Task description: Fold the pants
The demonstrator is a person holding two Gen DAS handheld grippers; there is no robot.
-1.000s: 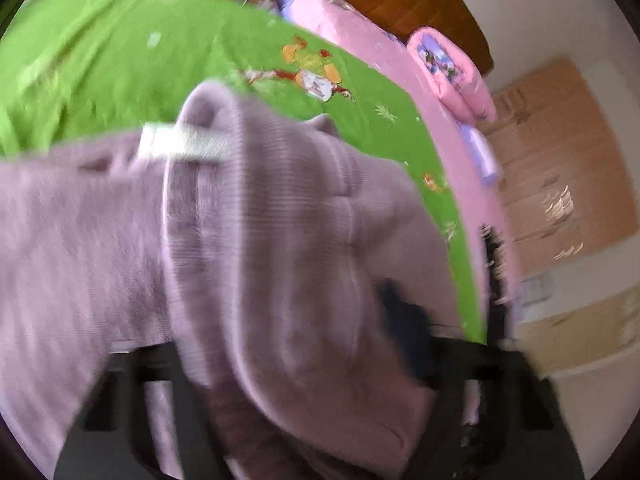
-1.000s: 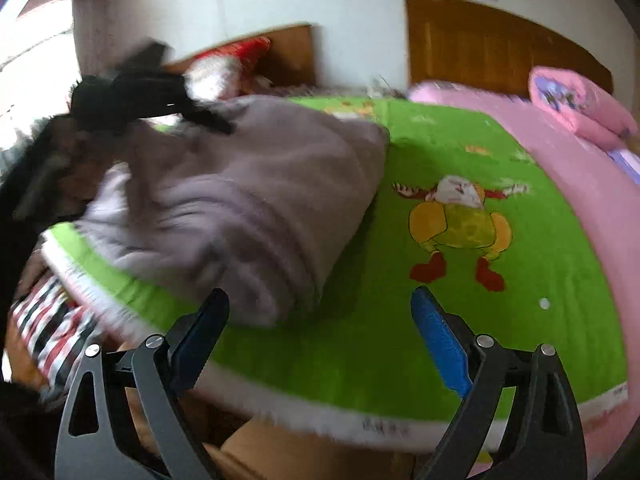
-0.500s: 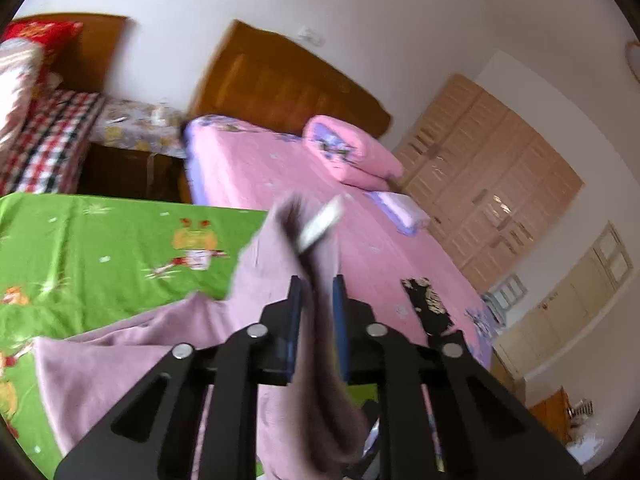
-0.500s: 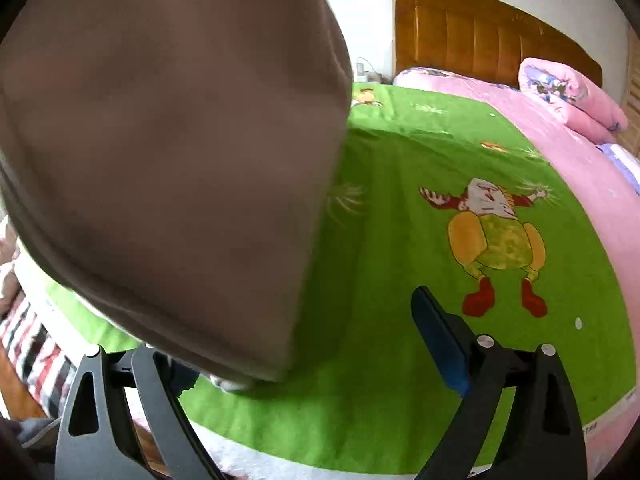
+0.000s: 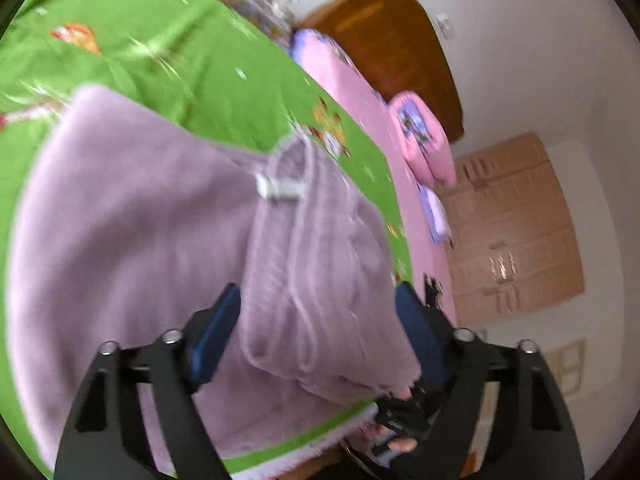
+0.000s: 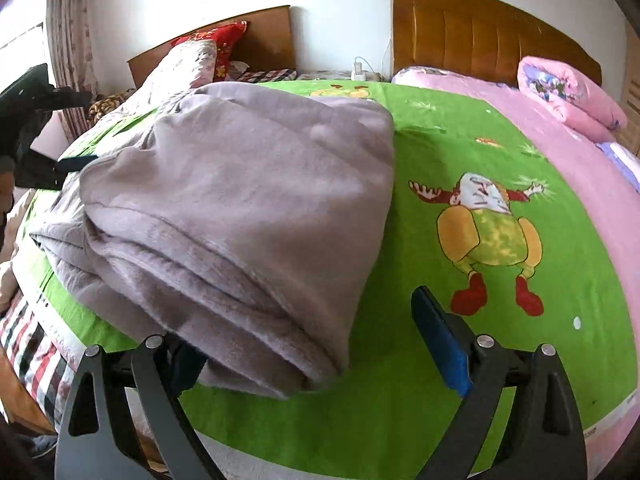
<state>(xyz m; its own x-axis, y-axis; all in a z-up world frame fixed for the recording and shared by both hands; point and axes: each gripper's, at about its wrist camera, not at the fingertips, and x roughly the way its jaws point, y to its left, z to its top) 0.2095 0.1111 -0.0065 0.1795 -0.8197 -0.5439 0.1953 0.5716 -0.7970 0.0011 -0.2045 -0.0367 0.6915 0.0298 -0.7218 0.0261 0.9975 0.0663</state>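
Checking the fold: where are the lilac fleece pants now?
In the right wrist view the lilac fleece pants lie folded on the green cartoon-print sheet, left of its printed figure, near the bed's front edge.

Pants (image 6: 240,208) soft matt fleece; headboard (image 6: 480,36) glossy wood.

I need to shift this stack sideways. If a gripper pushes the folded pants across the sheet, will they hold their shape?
Probably not. The pants look like soft, floppy fleece, so the layers would likely slide and bunch. Their loose edges would probably splay. The green sheet may wrinkle along.
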